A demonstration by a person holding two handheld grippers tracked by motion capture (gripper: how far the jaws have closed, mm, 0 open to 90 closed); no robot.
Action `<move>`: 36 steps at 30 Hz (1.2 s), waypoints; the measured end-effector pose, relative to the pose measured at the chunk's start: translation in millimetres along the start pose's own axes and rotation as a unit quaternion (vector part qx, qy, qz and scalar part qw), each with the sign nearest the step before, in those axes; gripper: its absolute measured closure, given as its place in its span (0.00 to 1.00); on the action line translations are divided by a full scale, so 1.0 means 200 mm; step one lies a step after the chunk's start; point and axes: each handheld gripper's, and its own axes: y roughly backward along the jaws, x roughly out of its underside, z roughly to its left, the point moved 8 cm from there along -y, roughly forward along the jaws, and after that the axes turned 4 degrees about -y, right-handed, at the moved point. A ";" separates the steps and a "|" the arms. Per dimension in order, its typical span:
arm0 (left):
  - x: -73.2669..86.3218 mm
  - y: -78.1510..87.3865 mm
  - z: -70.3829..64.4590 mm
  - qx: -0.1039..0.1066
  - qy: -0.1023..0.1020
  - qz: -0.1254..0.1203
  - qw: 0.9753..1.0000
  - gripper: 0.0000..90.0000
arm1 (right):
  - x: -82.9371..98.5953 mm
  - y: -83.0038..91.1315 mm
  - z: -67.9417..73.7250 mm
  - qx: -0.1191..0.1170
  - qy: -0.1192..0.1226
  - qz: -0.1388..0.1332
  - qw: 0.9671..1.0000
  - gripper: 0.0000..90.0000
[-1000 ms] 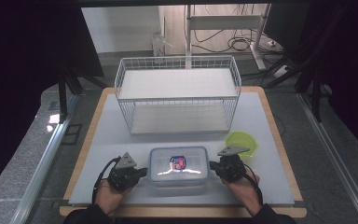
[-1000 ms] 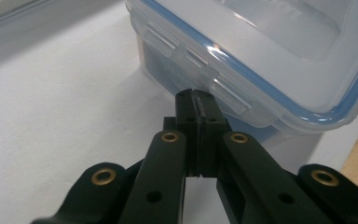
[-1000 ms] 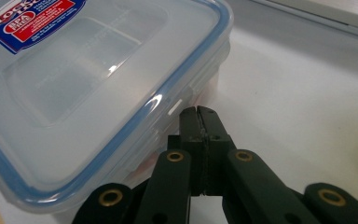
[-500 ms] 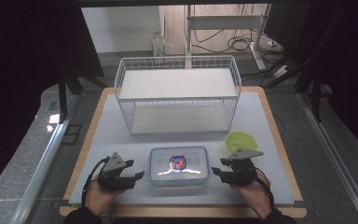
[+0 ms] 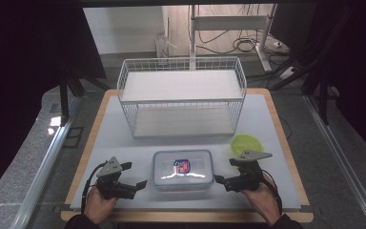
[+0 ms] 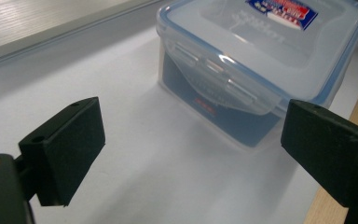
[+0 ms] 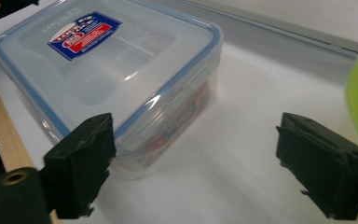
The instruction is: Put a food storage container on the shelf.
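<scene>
Two grippers flank the lidded plastic box [image 5: 183,169] on the counter [image 5: 124,138]; left gripper [image 5: 140,184] and right gripper [image 5: 218,180] both gape, released, jaws near its ends, touching nothing; a green bowl [image 5: 247,143] sits just beyond the right gripper.

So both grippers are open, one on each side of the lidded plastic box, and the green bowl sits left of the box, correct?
Not quite: the green bowl sits to the right of the lidded plastic box, just beyond the right gripper, as the high view shows. The rest holds: the left gripper and the right one are both open, one on each side of the box.
</scene>
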 end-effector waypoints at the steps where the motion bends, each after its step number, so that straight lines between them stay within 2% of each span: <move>1: 0.00 0.00 0.00 -0.001 0.002 -0.003 1.000 0.07 | 0.00 0.00 0.00 0.000 0.000 0.000 1.000 0.11; 5: -0.03 0.01 0.01 0.003 0.021 0.000 1.000 0.08 | -0.02 -0.01 0.02 -0.010 0.003 0.000 1.000 0.08; 13: -0.08 -0.04 -0.03 0.011 0.004 0.029 0.999 0.07 | -0.05 -0.03 0.04 -0.009 0.013 0.000 1.000 0.06; 19: -0.11 -0.07 -0.04 0.027 0.007 0.035 0.999 0.05 | -0.06 -0.05 0.05 -0.016 0.006 0.008 1.000 0.06; 20: -0.11 -0.08 -0.04 0.032 0.011 0.039 0.999 0.03 | -0.07 -0.07 0.07 -0.026 0.002 0.010 1.000 0.03; 22: -0.11 -0.10 -0.04 0.043 0.020 0.042 0.998 0.03 | -0.07 -0.07 0.07 -0.029 -0.002 0.008 1.000 0.03; 23: -0.11 -0.10 -0.04 0.047 0.020 0.042 0.998 0.03 | -0.08 -0.08 0.07 -0.031 -0.013 0.010 0.999 0.03; 29: -0.14 -0.15 -0.04 0.066 0.030 0.049 0.996 0.02 | -0.09 -0.09 0.08 -0.040 -0.022 0.023 0.999 0.03; 32: -0.14 -0.19 -0.03 0.079 0.039 0.059 0.994 0.02 | -0.10 -0.11 0.08 -0.047 -0.028 0.030 0.998 0.03; 33: -0.14 -0.19 -0.03 0.079 0.039 0.059 0.994 0.02 | -0.10 -0.11 0.08 -0.047 -0.028 0.030 0.998 0.03; 35: -0.14 -0.22 -0.03 0.097 0.052 0.057 0.992 0.02 | -0.12 -0.13 0.09 -0.054 -0.032 0.037 0.997 0.04; 36: -0.14 -0.22 -0.03 0.097 0.052 0.057 0.992 0.02 | -0.12 -0.14 0.09 -0.056 -0.033 0.041 0.997 0.04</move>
